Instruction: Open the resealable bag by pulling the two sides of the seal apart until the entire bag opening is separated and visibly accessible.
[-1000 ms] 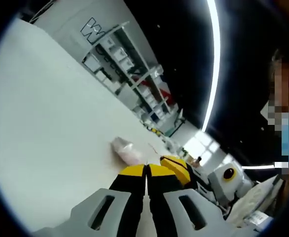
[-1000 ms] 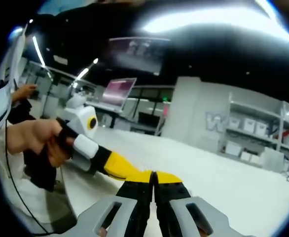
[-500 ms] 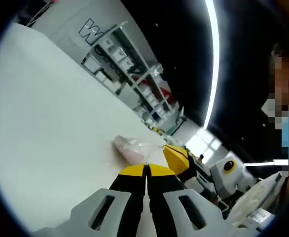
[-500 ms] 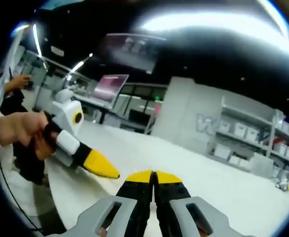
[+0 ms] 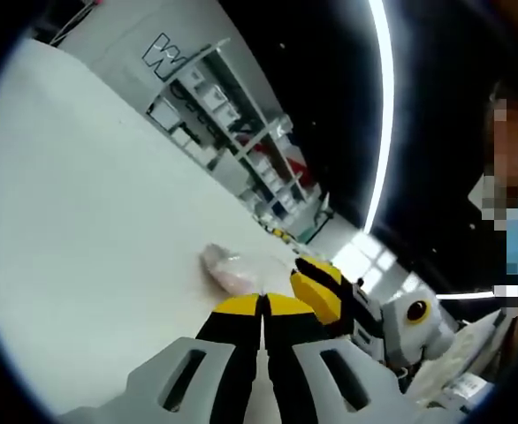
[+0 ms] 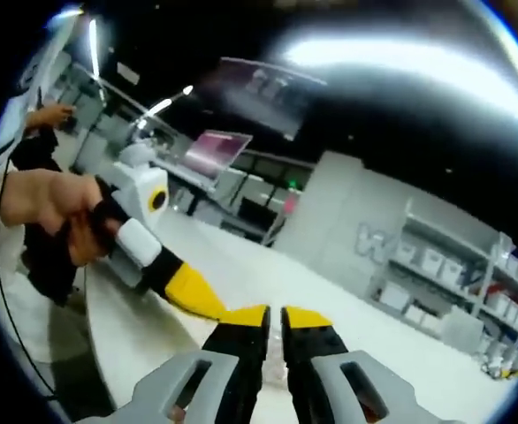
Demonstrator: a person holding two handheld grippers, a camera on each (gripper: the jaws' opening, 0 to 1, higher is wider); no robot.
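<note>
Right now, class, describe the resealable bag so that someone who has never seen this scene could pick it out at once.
Find the wide white table in the left gripper view. The resealable bag lies on it just beyond the yellow tips of the left gripper. It is the one small, crumpled, clear plastic thing with a pinkish tint on that plain surface.

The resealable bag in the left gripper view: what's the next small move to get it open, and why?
Probably open the left gripper and ease it forward to the near edge of the resealable bag. Its jaws are shut on nothing, and the bag lies flat on the white table just beyond the tips, gripped by neither tool. The right gripper is close beside it, jaws slightly apart.
</note>
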